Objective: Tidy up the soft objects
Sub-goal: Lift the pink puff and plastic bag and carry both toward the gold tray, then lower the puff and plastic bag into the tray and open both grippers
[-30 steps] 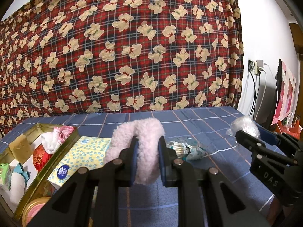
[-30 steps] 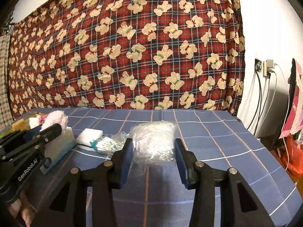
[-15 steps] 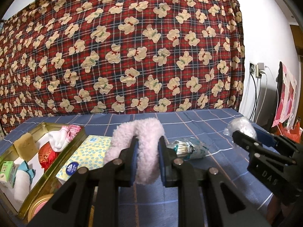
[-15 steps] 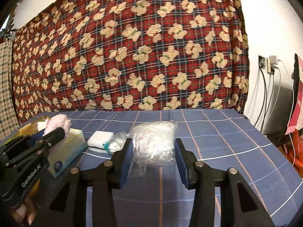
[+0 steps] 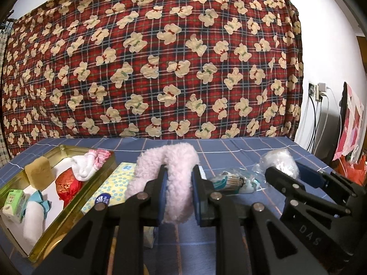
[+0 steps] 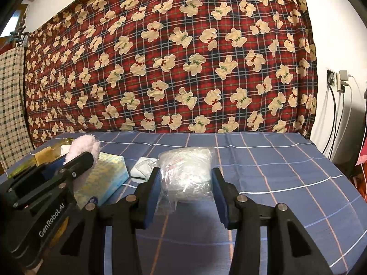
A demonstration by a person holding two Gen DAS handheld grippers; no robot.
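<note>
1. Both tools have shifted sideways across the surface (image 6: 286, 171) since the earlier frames; more of the gold tin (image 5: 68, 204) now shows in the left wrist view, and each grip is unchanged.
2. Nearest, the left tool (image 5: 177, 192) is clenched on a fluffy pink fleece loop (image 5: 169, 167), its nap thick and curly, arching above the pads and hanging between them.
3. Likewise the right tool (image 6: 185, 183) grasps a crinkled clear plastic bag (image 6: 187, 169), puffy and translucent, lifted off the blue checked cloth.
4. Just beyond the fleece lies a yellow dotted tissue pack (image 5: 114, 183), flat and rectangular, beside the tin.
5. Inside the tin sit a tan sponge block (image 5: 40, 171), a shiny red pouch (image 5: 67, 185), white socks with pink trim (image 5: 88, 165) and a small green carton (image 5: 12, 200).
6. Between the two tools a clear packet with printed contents (image 5: 234, 182) rests on the cloth, near a white pad (image 6: 142, 169).
7. Farthest back hangs a red plaid blanket with bears (image 5: 160, 64); cables (image 6: 337, 105) drop from a wall socket at right.
</note>
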